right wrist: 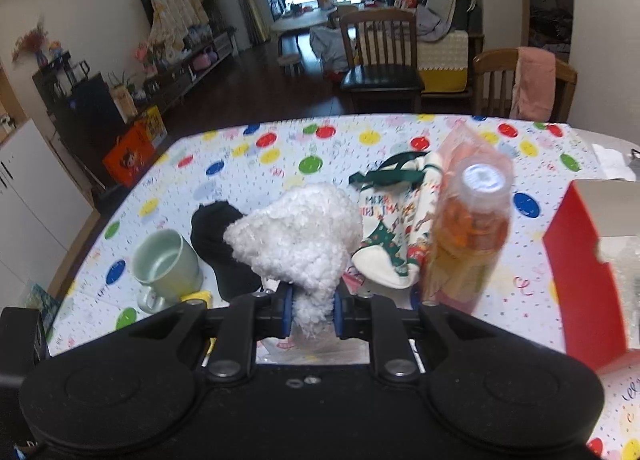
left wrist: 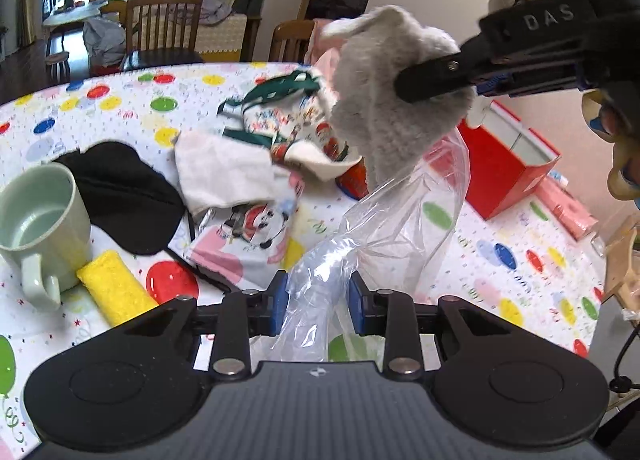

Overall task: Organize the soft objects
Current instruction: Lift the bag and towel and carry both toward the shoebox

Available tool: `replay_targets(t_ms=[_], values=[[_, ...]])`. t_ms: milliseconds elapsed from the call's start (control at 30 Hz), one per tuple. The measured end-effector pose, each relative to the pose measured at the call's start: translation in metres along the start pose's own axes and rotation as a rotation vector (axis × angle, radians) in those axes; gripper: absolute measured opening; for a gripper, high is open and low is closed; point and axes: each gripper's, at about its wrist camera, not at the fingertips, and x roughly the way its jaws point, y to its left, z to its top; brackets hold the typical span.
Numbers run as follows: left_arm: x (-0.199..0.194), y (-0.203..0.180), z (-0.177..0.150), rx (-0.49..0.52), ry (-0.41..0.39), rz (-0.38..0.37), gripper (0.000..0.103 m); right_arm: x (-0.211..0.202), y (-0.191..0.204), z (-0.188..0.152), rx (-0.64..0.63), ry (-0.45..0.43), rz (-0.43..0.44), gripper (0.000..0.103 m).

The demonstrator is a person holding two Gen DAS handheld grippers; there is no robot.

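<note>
Left wrist view: one green mug (left wrist: 38,215) is sitting at the left of the desk (left wrist: 500,236), and the rest is being placed from it. One yellow sponge (left wrist: 114,286) is lying just right of its handle; one black eye mask (left wrist: 120,195) is touching the mug's right side. Right of the mask, one white cloth (left wrist: 224,171) is lying on a panda-print cloth (left wrist: 248,236), and one Christmas stocking (left wrist: 292,123) is lying beyond them. Far right of the mug, one red box (left wrist: 500,175) is standing near the desk's edge. Open desk is lying right of the bag and behind the mug. The left gripper (left wrist: 318,302) is holding one clear plastic bag (left wrist: 384,219), its jaws narrow and pinching the bunched plastic. The right gripper (left wrist: 436,77) is coming in from the right, holding one fluffy toy (left wrist: 384,99) in the air over the bag's mouth.

Right wrist view: the right gripper (right wrist: 312,314) is clamping the toy (right wrist: 296,236), jaws narrow on its lower end, the fluffy bulk standing up beyond the tips. The mug (right wrist: 166,264) is at the left, the mask (right wrist: 220,252) just right of it, the stocking (right wrist: 392,236) farther right. One bottle (right wrist: 472,227) of orange drink is standing right of the stocking, blurred. The box (right wrist: 580,280) is at the far right. The far half of the desk (right wrist: 248,163) beyond the mug is lying open up to its edge.
</note>
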Motion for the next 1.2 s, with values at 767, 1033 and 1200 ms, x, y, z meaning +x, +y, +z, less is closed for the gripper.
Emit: replay_targets(t_ms=[767, 1033, 1200], values=[[-0.036, -0.069, 0.056, 0.137, -0.109, -0.076, 0.03, -0.112, -0.111, 0.008, 0.151, -0.192, -0.214, 0.018], [-0.017, -0.111, 0.09, 0.172, -0.101, -0.097, 0.03, -0.126, -0.172, 0.005, 0.216, -0.208, -0.283, 0.018], [0.002, -0.142, 0.11, 0.19, -0.085, -0.092, 0.03, -0.133, -0.209, 0.003, 0.23, -0.204, -0.315, 0.018]])
